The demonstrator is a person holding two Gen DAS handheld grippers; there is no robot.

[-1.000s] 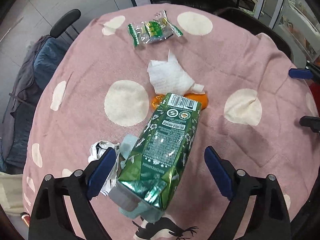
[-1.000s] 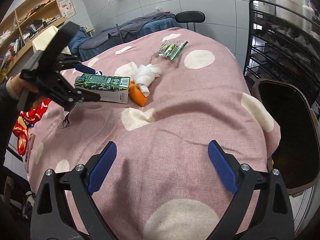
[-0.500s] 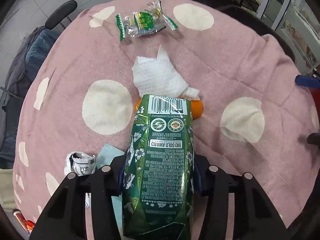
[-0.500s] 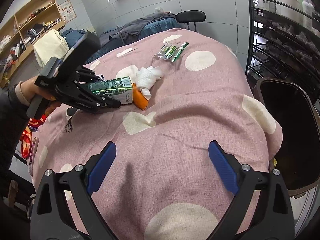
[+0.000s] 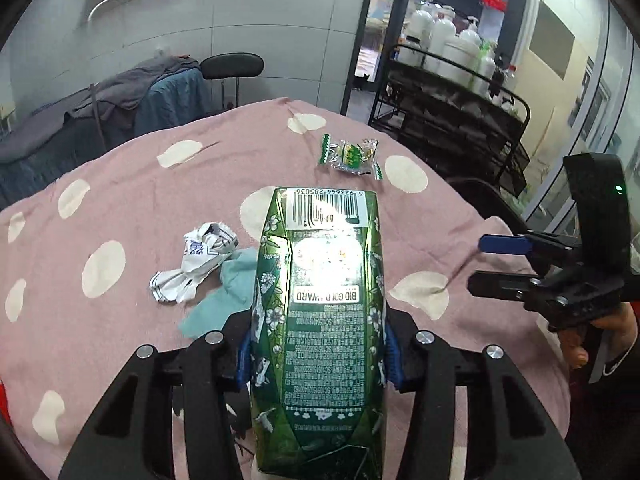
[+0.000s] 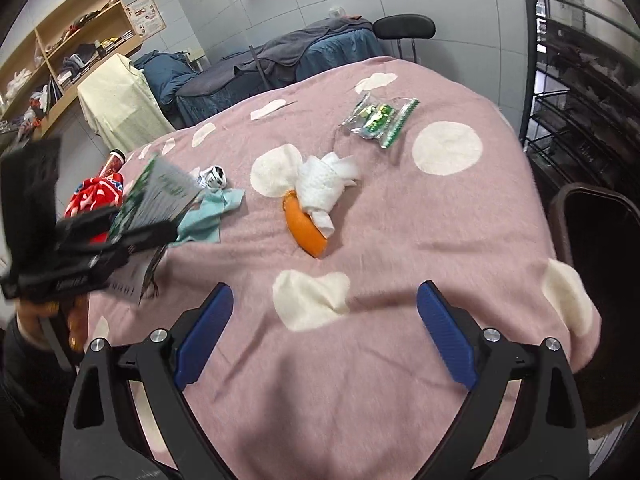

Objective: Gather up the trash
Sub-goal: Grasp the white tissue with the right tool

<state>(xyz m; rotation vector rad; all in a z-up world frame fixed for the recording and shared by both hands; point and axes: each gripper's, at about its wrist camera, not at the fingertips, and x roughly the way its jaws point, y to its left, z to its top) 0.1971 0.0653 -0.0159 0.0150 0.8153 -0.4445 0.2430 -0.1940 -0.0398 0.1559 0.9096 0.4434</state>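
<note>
My left gripper [image 5: 316,356] is shut on a green drink carton [image 5: 320,320] and holds it above the pink spotted tablecloth [image 5: 120,208]; the carton also shows, blurred, in the right wrist view [image 6: 160,192]. My right gripper [image 6: 320,332] is open and empty over the cloth's near edge. On the cloth lie a crumpled white wrapper [image 5: 200,256], a teal scrap [image 5: 224,292], a green candy wrapper [image 6: 376,120], a white tissue [image 6: 324,184] and an orange peel [image 6: 304,228] partly under it.
A dark bin [image 6: 596,280] stands off the table's right edge. A black wire rack with white bottles [image 5: 452,92] is behind the table. A chair [image 6: 404,28] and draped clothes stand at the far side. Red fabric [image 6: 96,196] lies at the left.
My left gripper has lifted the carton off the cloth and tilted up, uncovering the teal scrap and crumpled wrapper. The right gripper stays open and has hardly moved.
</note>
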